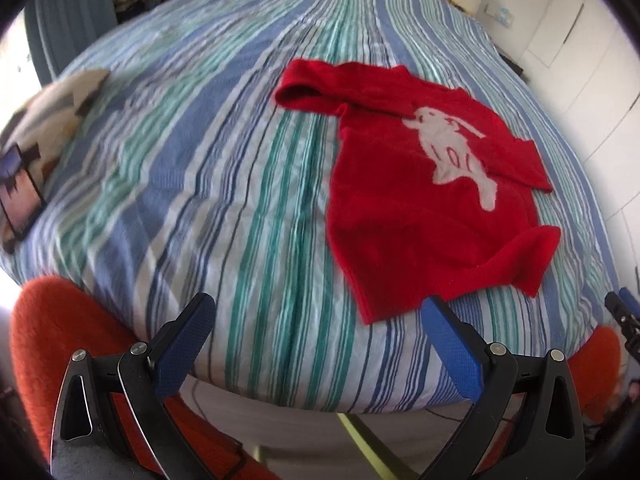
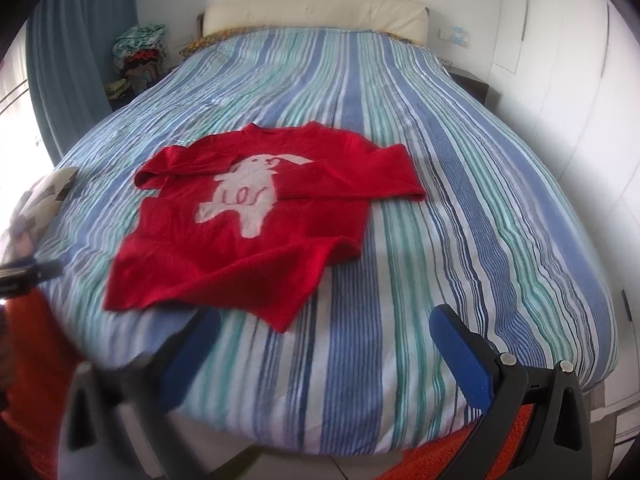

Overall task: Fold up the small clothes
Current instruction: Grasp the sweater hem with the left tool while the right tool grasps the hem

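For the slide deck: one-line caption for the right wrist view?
Open right gripper faces a red sweater lying on a striped bed, one sleeve folded across.

1 red sweater [image 2: 240, 236] on the striped bedspread [image 2: 460, 220]. 1 patterned cushion [image 1: 48, 120] and 1 tablet [image 1: 20, 196] left of the sweater. 2 grippers: left [image 1: 318, 320], right [image 2: 324, 332], both wide apart, empty.

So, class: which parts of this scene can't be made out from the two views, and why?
- Red sweater: its back, lying against the striped bedcover.
- Patterned item, left wrist view: blurred, cut by the edge.
- Left hand-held gripper, right wrist view: blurred, mostly cut off.
- Clothes pile: too small.
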Tool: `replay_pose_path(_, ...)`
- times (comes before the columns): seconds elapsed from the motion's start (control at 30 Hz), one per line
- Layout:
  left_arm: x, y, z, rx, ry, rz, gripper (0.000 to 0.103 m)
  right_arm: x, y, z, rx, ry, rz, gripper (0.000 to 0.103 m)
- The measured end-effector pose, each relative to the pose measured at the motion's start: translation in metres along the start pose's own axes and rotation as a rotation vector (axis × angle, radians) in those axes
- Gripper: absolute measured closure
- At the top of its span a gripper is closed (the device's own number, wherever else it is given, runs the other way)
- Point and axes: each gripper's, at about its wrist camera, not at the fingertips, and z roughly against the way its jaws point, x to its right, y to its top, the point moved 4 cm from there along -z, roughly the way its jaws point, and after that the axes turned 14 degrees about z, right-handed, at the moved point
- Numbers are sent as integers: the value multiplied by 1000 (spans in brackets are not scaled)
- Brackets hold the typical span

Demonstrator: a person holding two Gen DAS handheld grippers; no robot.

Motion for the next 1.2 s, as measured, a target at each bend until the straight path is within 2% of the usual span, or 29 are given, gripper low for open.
replay_pose_path(0.07,-3,-9,-19,-82,-79,18,1,14,-13,-12,-17,29,-55,0)
replay_pose_path(0.17,5,-19,-46,-166,-160,45,2,20,-26,-39,-42,202,-160,0)
replay_pose_path(0.2,10,-21,-55,-188,-182,46,4,20,-28,-52,-51,279,-207,0)
replay_pose_path(0.27,17,-20,-69,-208,-188,39,20,16,-29,-75,-45,400,-267,2)
replay_pose_path(0.3,20,-19,-75,-207,-183,30,27,13,-28,-87,-39,455,-284,7)
replay_pose_path(0.33,24,-17,-77,-198,-192,23,28,10,-27,-100,-46,497,-298,13)
replay_pose_path(0.37,27,-15,-78,-183,-206,20,29,7,-27,-112,-56,518,-314,26)
replay_pose_path(0.43,34,-13,-81,-174,-220,17,46,-2,-25,-132,-56,579,-331,31)
replay_pose_path(0.47,38,-12,-86,-190,-223,7,77,-9,-23,-140,-53,609,-318,40)
replay_pose_path(0.5,41,-14,-89,-217,-218,-6,97,-16,-21,-146,-58,631,-291,64)
replay_pose_path(0.57,40,-13,-85,-216,-190,-13,99,-28,-18,-153,-109,632,-220,98)
replay_pose_path(0.7,29,-6,-50,-197,-198,-40,99,-17,-10,-115,-113,633,-204,98)
replay_pose_path(0.83,25,-6,-38,-238,-190,-90,99,3,-14,-76,-163,659,-208,98)
replay_pose_path(0.97,28,-21,-59,-286,-95,-161,97,10,-30,-79,-280,646,-210,98)
replay_pose_path(1.07,21,-29,-69,-300,-77,-140,81,6,-52,-101,-395,595,-219,98)
replay_pose_path(1.1,18,-29,-67,-293,-90,-128,67,6,-56,-105,-410,593,-240,98)
replay_pose_path(1.13,15,-29,-63,-285,-103,-115,47,6,-58,-108,-413,588,-258,98)
replay_pose_path(1.2,8,-28,-57,-260,-120,-93,38,4,-57,-107,-394,587,-269,98)
